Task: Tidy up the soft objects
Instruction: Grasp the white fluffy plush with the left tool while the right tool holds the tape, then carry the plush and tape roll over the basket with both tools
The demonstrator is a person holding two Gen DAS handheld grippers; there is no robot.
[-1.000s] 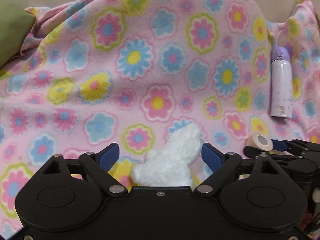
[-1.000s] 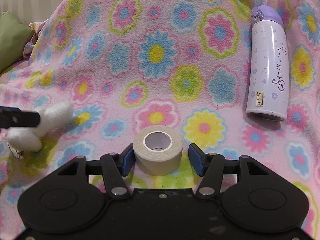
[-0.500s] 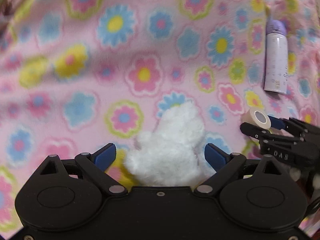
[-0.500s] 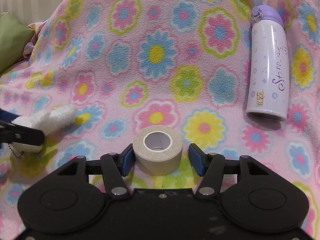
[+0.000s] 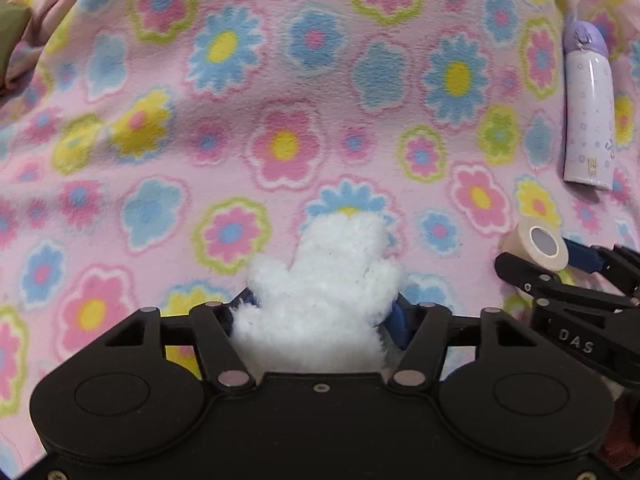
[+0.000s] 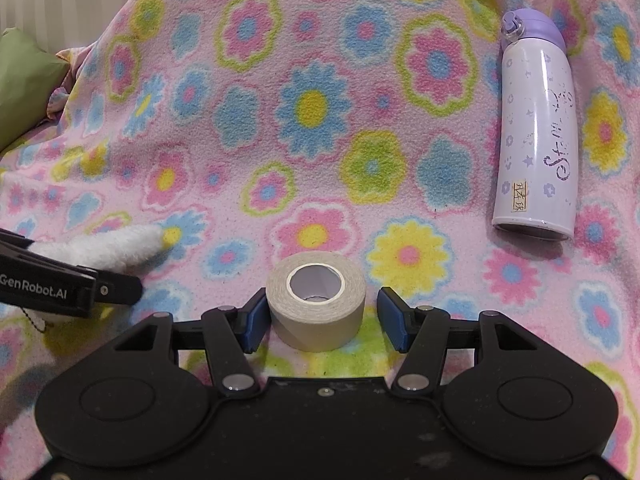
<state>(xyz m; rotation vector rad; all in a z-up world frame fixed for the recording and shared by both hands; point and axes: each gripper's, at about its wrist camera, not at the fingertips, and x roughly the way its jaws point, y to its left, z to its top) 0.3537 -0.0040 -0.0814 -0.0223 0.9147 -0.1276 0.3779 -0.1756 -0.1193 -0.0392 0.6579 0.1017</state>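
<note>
Left gripper (image 5: 320,312) fingers closing on white plush toy (image 5: 320,280), pads mostly buried, right gripper (image 6: 322,316) fingers flanking tape roll (image 6: 316,300)

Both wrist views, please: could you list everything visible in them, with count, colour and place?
Blanket: one, pink with coloured flowers, covering the whole surface.
Plush toy: one, white and fluffy, lying on the blanket at the left.
Tape roll: one, beige, standing on its flat side on the blanket.
Bottle: one, white with a purple cap, lying on its side at the right.
Cushion: one, green, at the far left edge.
Left hand-held gripper: black with blue pads, jaws closing on the plush toy.
Right hand-held gripper: black with blue pads, around the tape roll, a gap visible at one pad.
</note>
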